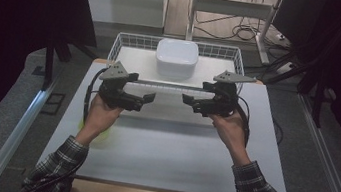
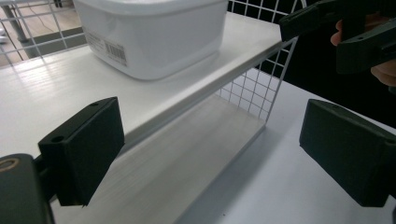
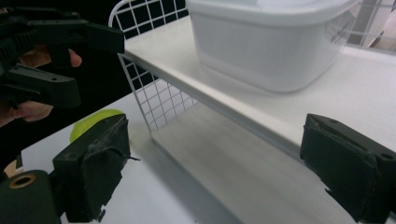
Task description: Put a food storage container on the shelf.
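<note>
A white lidded plastic container point(image 1: 177, 58) stands on the upper white board of a white wire rack point(image 1: 126, 39) at the far side of the table. My left gripper point(image 1: 145, 101) hovers in front of the rack's left half with its jaws open and nothing between them. The right gripper point(image 1: 190, 104) faces it from the right, also open and empty. In the left gripper view the container point(image 2: 154, 32) sits on the board point(image 2: 56, 88) just beyond my pads point(image 2: 84, 149). The right gripper view shows the container point(image 3: 271, 42) above a lower board point(image 3: 233, 158).
The white table point(image 1: 171, 146) stretches from the rack to the near edge. A yellow-green object point(image 1: 107, 135) lies on it under the left hand, also visible as a yellow-green patch point(image 3: 93, 121) behind my right jaw. Dark floor, cables and a desk frame lie beyond the rack.
</note>
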Tool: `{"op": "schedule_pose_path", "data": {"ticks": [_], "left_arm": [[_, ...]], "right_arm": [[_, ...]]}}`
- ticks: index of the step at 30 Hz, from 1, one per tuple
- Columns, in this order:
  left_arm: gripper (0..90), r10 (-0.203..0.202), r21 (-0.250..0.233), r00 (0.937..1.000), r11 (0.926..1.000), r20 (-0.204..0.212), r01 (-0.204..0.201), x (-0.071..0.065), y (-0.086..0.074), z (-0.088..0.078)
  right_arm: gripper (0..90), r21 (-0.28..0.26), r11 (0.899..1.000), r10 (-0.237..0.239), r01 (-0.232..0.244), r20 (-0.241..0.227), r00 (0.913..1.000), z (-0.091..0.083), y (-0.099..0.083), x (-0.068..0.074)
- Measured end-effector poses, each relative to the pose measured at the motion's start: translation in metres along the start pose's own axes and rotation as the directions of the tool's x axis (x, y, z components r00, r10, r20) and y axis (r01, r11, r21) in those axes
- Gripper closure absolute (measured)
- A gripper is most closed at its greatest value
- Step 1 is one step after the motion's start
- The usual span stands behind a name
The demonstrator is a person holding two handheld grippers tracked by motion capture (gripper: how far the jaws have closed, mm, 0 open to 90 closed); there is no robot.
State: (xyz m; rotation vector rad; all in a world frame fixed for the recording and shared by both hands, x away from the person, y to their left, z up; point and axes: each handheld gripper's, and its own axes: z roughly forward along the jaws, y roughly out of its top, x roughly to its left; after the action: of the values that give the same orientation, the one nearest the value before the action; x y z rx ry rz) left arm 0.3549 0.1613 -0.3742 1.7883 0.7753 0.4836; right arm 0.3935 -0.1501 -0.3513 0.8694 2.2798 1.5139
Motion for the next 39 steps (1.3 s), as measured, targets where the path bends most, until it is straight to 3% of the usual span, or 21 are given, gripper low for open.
{"op": "schedule_pose_path", "data": {"ticks": [6,18,26,39], "left_arm": [[5.6,-0.004,0.018,0.9997,0.9998,0.025,0.003,-0.006,-0.018,-0.005],[5.3,0.003,0.060,0.9999,0.9982,0.016,-0.004,-0.017,-0.046,-0.013],[5.9,-0.009,0.057,0.9996,0.9984,0.026,0.007,-0.023,-0.066,-0.016],[6.0,-0.024,0.079,0.9996,0.9966,0.013,0.023,-0.032,-0.094,-0.017]], "right_arm": [[6.3,0.009,1.000,-0.014,0.014,-0.005,0.9999,-0.005,-0.018,0.005],[3.5,0.023,1.000,-0.017,0.017,-0.017,0.9997,-0.011,-0.045,0.011],[2.2,0.038,0.998,-0.050,0.050,0.017,0.9986,-0.014,-0.064,0.020],[2.1,0.049,0.999,-0.015,0.014,0.005,0.9999,-0.020,-0.090,0.023]]}}
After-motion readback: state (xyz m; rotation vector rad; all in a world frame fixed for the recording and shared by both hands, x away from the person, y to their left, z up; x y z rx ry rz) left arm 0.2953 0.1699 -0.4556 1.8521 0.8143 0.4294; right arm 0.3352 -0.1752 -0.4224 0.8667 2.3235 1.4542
